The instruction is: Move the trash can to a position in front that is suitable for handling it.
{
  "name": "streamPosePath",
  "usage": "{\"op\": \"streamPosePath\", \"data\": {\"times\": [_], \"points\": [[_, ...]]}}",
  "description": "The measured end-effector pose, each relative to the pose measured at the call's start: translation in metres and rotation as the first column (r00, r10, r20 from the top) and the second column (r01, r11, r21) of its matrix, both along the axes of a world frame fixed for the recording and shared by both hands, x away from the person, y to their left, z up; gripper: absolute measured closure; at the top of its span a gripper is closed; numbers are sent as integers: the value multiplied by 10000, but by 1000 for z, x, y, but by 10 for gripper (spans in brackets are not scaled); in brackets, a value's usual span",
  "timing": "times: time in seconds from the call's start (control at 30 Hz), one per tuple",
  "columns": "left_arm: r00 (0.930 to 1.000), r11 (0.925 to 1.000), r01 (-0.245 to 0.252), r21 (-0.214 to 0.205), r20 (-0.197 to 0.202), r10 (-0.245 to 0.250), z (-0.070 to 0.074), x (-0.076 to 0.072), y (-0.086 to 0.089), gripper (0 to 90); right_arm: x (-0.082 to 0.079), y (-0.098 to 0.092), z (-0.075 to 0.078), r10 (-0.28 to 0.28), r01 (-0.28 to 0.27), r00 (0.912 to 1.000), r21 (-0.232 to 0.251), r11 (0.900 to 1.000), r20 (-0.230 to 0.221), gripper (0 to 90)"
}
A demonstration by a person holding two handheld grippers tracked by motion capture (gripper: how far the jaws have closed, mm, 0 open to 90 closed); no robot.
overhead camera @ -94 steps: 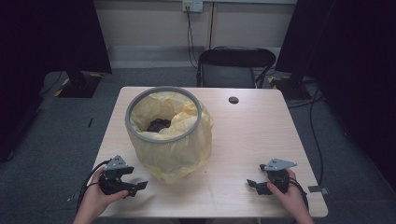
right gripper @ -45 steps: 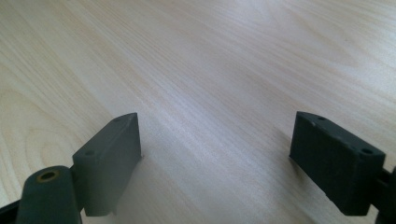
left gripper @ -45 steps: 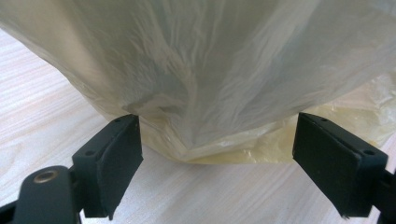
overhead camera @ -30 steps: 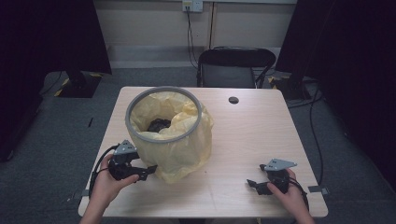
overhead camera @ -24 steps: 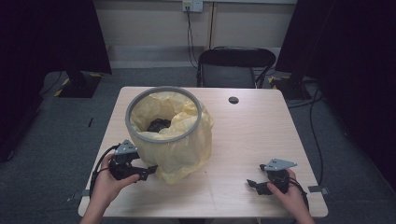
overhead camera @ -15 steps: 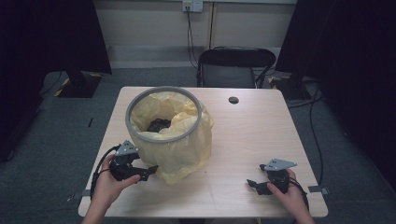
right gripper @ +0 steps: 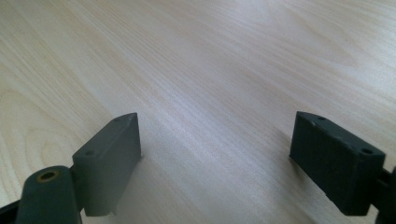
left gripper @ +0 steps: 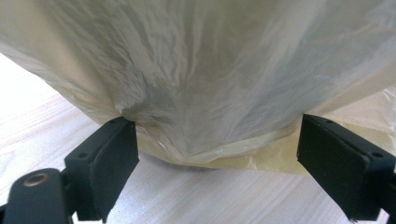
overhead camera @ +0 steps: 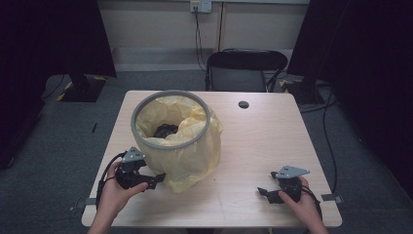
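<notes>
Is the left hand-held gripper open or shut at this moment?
Open. In the left gripper view the left hand-held gripper has its jaws wide apart, with the hanging yellow bag between and just beyond them, not pinched.

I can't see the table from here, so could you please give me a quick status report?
Left gripper open, jaws at the yellow bag's lower edge. Right gripper open over bare table. Bag lines the grey bin. Nothing in the way.
</notes>
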State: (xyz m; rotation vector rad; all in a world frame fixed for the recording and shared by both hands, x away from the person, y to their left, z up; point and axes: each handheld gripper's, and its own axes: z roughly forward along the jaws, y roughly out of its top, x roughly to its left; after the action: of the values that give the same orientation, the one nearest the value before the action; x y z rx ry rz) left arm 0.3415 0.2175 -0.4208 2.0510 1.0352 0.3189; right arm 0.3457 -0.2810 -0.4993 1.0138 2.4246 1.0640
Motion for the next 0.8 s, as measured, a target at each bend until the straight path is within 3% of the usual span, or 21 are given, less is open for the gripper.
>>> {"op": "streamPosePath", "data": {"times": [0.8], "points": [[9996, 9995, -292, -82, -26, 292, 0, 6, -9, 98, 0, 0, 0, 0, 0, 10000, 0, 10000, 2, 155]]}}
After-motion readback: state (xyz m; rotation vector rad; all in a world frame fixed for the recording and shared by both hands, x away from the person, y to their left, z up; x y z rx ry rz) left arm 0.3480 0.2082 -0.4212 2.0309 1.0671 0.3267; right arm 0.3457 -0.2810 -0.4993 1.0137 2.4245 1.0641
